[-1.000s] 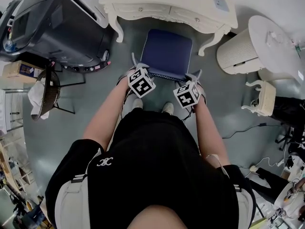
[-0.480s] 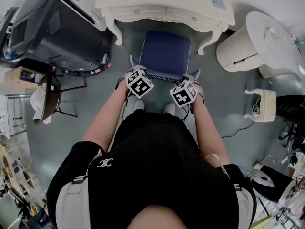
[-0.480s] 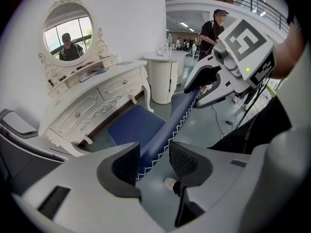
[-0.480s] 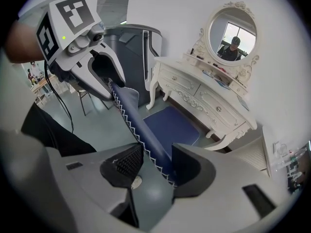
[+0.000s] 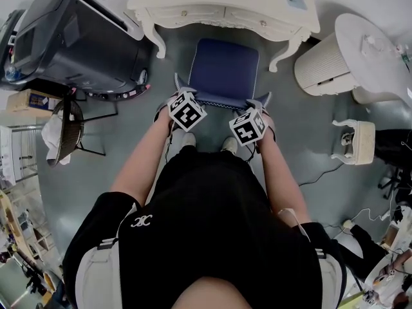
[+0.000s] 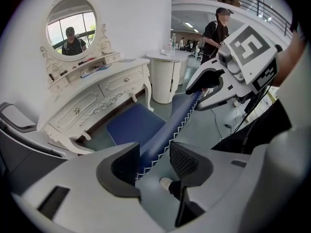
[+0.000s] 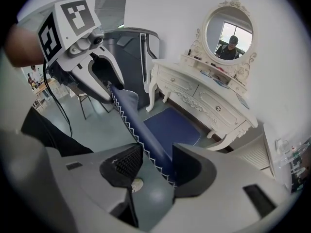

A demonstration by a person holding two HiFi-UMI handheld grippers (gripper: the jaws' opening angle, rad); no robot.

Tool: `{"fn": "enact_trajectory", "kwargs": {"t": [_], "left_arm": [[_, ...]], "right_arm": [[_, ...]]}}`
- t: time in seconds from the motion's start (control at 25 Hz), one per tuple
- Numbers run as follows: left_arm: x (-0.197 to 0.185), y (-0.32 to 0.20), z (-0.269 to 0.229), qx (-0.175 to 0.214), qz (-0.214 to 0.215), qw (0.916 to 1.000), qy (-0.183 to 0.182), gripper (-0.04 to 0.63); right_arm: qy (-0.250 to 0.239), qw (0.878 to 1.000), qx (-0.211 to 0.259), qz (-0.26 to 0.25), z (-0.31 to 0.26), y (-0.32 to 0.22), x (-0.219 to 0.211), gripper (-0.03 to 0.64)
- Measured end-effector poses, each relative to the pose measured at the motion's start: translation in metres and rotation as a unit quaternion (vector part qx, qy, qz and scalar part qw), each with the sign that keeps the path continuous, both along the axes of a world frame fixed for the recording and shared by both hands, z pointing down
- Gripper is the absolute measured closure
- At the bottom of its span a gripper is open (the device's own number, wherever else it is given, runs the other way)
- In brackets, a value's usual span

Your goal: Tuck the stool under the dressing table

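left gripper (image 6: 153,161) newly wider, right gripper (image 7: 158,166) wide too, stool (image 5: 224,71) edge loosely between

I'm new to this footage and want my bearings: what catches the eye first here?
The blue stool stands out at the top middle of the head view, right at the front of the white dressing table. Both grippers sit at its near edge: the left gripper, whose jaws have just been opening, and the right gripper each stand open with the cushion's trimmed edge between the jaws.
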State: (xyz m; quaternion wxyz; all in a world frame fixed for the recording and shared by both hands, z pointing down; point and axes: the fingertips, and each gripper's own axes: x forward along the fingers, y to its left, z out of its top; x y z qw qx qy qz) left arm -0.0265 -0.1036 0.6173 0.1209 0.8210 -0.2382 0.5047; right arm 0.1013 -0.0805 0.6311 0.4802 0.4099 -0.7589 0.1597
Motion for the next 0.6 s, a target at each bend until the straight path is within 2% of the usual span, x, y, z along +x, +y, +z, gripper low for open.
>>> {"fn": "enact_trajectory", "kwargs": {"t": [0.16,0.6], "left_arm": [[0.000,0.000,0.000,-0.010,-0.004,0.9999,0.003,0.406],[0.017,-0.027,0.001,0.007,-0.025,0.9996,0.012,0.405]], "right_arm": [[-0.004,1.000,0.000,-0.005,-0.001,0.000,0.000,0.422],[-0.001,1.000,0.002,-0.020,0.002,-0.034,0.021,0.417]]}}
